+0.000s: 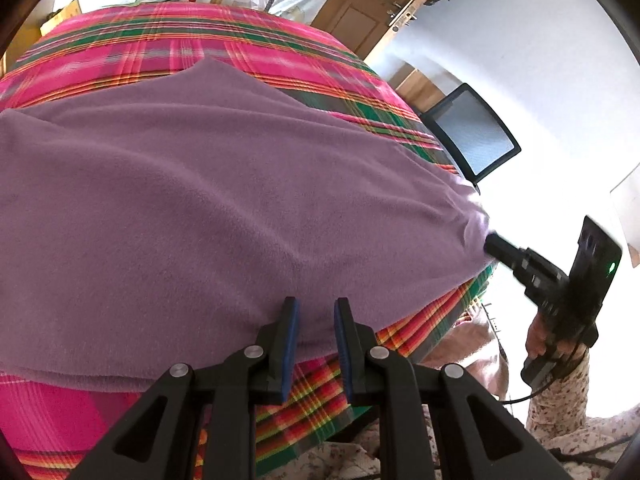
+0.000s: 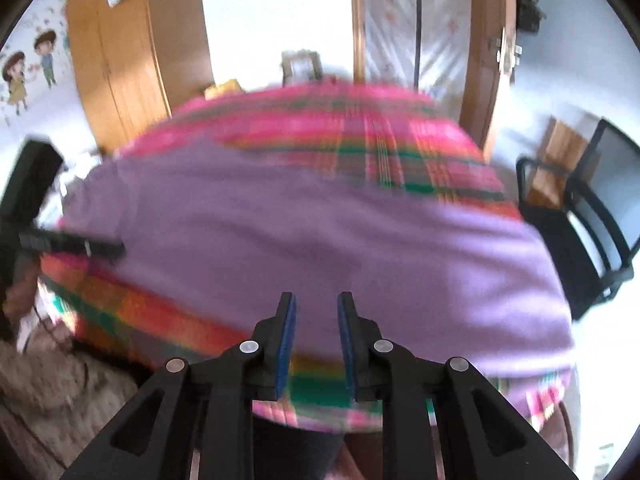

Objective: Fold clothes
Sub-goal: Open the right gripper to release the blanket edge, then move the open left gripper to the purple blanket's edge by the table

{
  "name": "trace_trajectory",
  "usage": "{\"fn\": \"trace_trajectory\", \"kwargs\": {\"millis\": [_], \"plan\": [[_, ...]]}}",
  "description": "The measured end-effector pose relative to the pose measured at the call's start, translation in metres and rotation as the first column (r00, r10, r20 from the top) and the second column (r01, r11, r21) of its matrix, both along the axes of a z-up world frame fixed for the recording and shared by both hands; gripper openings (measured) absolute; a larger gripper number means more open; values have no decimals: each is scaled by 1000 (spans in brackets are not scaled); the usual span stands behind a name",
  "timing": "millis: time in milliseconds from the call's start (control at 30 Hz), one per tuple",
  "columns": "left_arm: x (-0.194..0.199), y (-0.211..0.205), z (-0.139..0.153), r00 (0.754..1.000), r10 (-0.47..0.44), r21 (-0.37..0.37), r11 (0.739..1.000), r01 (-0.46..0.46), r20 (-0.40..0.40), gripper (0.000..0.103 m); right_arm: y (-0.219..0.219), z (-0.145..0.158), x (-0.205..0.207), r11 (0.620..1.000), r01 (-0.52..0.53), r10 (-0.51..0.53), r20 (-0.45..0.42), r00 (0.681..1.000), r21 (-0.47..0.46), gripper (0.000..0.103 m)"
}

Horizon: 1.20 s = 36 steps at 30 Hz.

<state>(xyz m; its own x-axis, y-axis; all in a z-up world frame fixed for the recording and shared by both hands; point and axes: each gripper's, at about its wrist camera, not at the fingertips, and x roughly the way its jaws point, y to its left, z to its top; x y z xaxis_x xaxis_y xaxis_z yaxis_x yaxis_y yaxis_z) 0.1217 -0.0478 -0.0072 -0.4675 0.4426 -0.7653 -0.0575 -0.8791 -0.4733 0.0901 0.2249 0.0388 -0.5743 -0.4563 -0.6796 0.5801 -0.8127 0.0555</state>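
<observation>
A purple fleece garment (image 1: 200,200) lies spread flat on a table under a pink plaid cloth (image 1: 160,48). My left gripper (image 1: 316,304) hovers over the garment's near edge with its jaws apart and the pads off the cloth. My right gripper (image 1: 492,246) has its tip at the garment's right corner, where the fleece bunches to a point. In the blurred right wrist view, the right gripper (image 2: 316,298) shows a clear gap over the garment (image 2: 320,232) with nothing pinched. The left gripper (image 2: 116,249) touches the garment's left edge there.
A black chair (image 1: 472,136) (image 2: 592,208) stands beside the table's right side. A person's hand (image 1: 540,336) in a flowered sleeve holds the right gripper. A wooden door (image 1: 380,8) and a wardrobe (image 2: 120,60) stand behind the table. The plaid cloth (image 2: 360,120) is bare beyond the garment.
</observation>
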Motion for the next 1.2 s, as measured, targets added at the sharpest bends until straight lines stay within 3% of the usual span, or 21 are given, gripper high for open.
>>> {"fn": "trace_trajectory", "kwargs": {"millis": [133,300,400,600,733,900,1067,1200], "plan": [[6,2,-1,1000,7,-18,1000,-7,-16,18,-28,-1,-32,999,3,-4,-15,1000,-45,22],[10,2,0,1000,16,-24,1000,-16,-22,18,-42,-30,-59,997,75,-76,46,996,28,20],[9,2,0,1000,8,-26,1000,-9,-22,18,-23,-29,-60,994,105,-105,25,994,20,19],[7,0,0,1000,7,-17,1000,-7,-14,18,27,-27,-73,946,312,-310,-37,950,83,22],[4,4,2,1000,7,-41,999,-7,-6,18,56,-23,-82,934,357,-357,24,934,11,22],[1,8,7,1000,14,-46,999,-14,-9,21,36,-5,-82,985,171,-170,-19,985,5,22],[-2,7,10,999,38,-27,999,-38,-16,22,6,-2,-103,998,28,-27,-23,999,48,25],[-5,11,11,999,35,-22,999,-35,-24,22,-10,-10,-117,992,-22,24,-14,1000,125,25]]}}
